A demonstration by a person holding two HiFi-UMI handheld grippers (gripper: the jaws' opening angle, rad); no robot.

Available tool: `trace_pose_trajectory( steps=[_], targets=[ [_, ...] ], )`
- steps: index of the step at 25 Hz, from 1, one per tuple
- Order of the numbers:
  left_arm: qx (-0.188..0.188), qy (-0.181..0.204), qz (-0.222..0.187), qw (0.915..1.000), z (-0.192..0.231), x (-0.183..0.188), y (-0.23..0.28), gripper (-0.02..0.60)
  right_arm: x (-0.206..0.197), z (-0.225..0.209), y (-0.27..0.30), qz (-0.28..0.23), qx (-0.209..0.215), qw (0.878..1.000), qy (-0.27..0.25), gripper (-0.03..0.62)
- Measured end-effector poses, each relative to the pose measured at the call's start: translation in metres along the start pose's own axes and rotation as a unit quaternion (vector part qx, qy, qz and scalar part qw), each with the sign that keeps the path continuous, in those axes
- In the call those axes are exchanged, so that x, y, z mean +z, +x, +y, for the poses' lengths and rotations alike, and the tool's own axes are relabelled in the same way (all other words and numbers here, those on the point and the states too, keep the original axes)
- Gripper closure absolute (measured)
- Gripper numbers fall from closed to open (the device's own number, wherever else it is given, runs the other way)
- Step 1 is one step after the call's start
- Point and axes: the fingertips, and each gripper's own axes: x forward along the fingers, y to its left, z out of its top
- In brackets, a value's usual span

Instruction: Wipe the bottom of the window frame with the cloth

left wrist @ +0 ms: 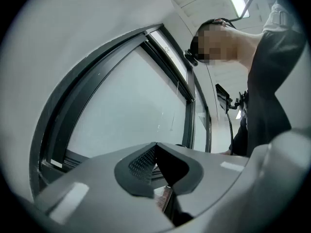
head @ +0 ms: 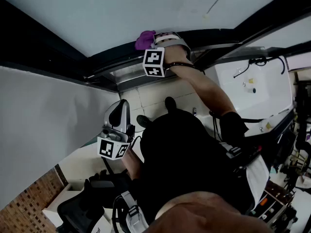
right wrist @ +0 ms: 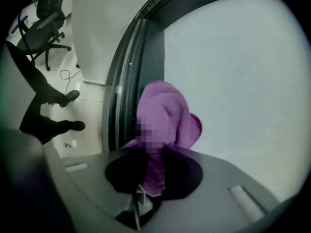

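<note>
**Purple cloth is riding along a dark window frame**

Purple terry cloth point(right wrist: 163, 115) is bunching out of the right gripper point(right wrist: 154, 165), whose jaws are clamping the lower end of the fabric while the rest is fanning out past the tips toward 12 o'clock. In the right gripper view the cloth is lying just beside the rails of the dark metal window frame point(right wrist: 127, 81), which is running at its 9 o'clock side, with the pale window pane point(right wrist: 243, 72) spreading away at 3 o'clock.

From the head view, a bare forearm point(head: 206, 89) is stretching the right gripper point(head: 154, 41) up to 12 o'clock, where the cloth point(head: 144, 39) is sitting against the frame point(head: 109, 59).

At about 8 o'clock from it, the left gripper point(head: 121, 109) is hanging well apart from the frame. Its jaws are pressing together tip to tip with nothing between them in the left gripper view, where the left gripper point(left wrist: 156, 147) is pointing at the frame point(left wrist: 73, 106).

Black office chair point(right wrist: 48, 8) and the person's black shoes point(right wrist: 68, 111) are showing on the floor around 10 o'clock in the right gripper view.
</note>
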Motion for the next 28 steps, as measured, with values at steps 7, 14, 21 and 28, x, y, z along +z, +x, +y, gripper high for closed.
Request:
trace_pose_trajectory(
  steps=[7,14,21,28],
  targets=[
    [0.039,-0.018,-0.019,0.9989,0.031,0.014,-0.036,0.578,0.099,-0.039,-0.109,-0.356,0.129,0.877,0.296,0.531],
    [0.079,0.0,-0.024,0.9966,0.044,0.023,-0.069,0.578,0.247,-0.064,-0.073,-0.408,0.17,0.823,0.357,0.531],
    [0.082,0.008,-0.01,0.9965,0.058,0.031,-0.072,0.578,0.259,-0.052,-0.054,-0.344,0.068,0.912,0.211,0.533],
    [0.008,0.005,0.01,0.9999,0.035,0.017,-0.02,0.578,0.127,-0.027,-0.022,-0.204,0.008,0.968,0.144,0.534]
  ],
)
